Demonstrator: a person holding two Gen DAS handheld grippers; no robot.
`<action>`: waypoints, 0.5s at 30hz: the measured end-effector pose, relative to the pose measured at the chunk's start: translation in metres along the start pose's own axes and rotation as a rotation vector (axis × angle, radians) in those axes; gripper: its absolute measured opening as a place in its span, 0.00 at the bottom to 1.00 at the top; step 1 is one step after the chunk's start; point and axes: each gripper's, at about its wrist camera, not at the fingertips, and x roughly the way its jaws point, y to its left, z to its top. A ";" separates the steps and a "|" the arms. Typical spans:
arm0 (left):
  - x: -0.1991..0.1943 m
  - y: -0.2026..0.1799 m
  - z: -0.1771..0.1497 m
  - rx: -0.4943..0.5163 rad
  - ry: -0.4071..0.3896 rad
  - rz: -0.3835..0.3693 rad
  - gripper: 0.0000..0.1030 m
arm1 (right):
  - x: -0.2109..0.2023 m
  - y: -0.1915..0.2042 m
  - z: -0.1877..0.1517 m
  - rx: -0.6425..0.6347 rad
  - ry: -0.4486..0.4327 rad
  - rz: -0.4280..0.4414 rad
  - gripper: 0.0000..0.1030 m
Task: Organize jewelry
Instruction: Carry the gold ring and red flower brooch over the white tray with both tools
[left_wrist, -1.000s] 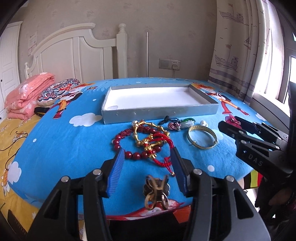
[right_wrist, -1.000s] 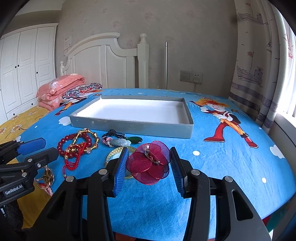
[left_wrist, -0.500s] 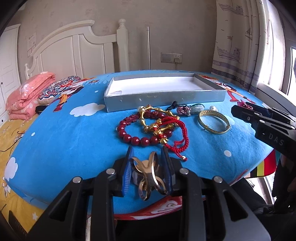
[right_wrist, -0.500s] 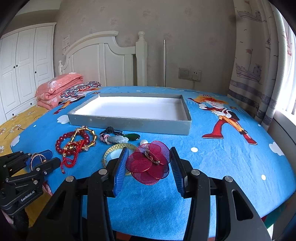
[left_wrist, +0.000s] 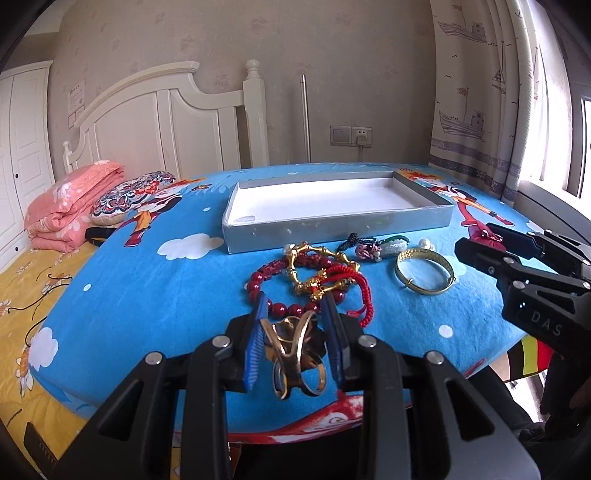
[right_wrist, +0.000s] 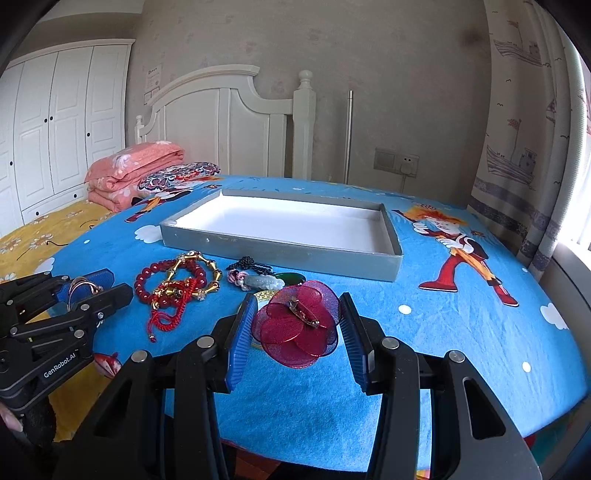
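Observation:
My left gripper (left_wrist: 295, 332) is shut on a gold butterfly-shaped hair clip (left_wrist: 295, 354) and holds it above the near table edge; it also shows in the right wrist view (right_wrist: 88, 291). My right gripper (right_wrist: 297, 325) is shut on a red flower brooch (right_wrist: 299, 326), held above the cloth. A grey tray with a white floor (left_wrist: 332, 225) lies behind the jewelry. A red bead bracelet (left_wrist: 273, 275), a gold bamboo bracelet (left_wrist: 317, 254), a red cord bracelet (left_wrist: 354, 280), a jade pendant (left_wrist: 388, 247) and a gold bangle (left_wrist: 424, 273) lie in front of it.
The round table has a blue cartoon cloth (right_wrist: 461, 314). A bed with a yellow sheet (left_wrist: 33, 280), pink blanket (left_wrist: 70, 203) and white headboard (left_wrist: 166, 122) stands at the left. Curtains (right_wrist: 524, 147) hang at the right.
My left gripper closed on the gold hair clip at the near edge and lifted it. My right gripper keeps holding the red flower brooch, almost still.

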 end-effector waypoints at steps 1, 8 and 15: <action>-0.001 -0.002 0.002 0.005 -0.007 0.000 0.28 | 0.000 0.002 0.000 -0.007 -0.002 0.003 0.43; 0.005 -0.012 0.018 0.013 -0.035 -0.008 0.28 | 0.002 0.003 0.001 -0.010 0.008 0.005 0.43; 0.009 -0.014 0.027 0.005 -0.042 0.027 0.28 | 0.008 -0.003 0.005 0.012 0.020 -0.005 0.43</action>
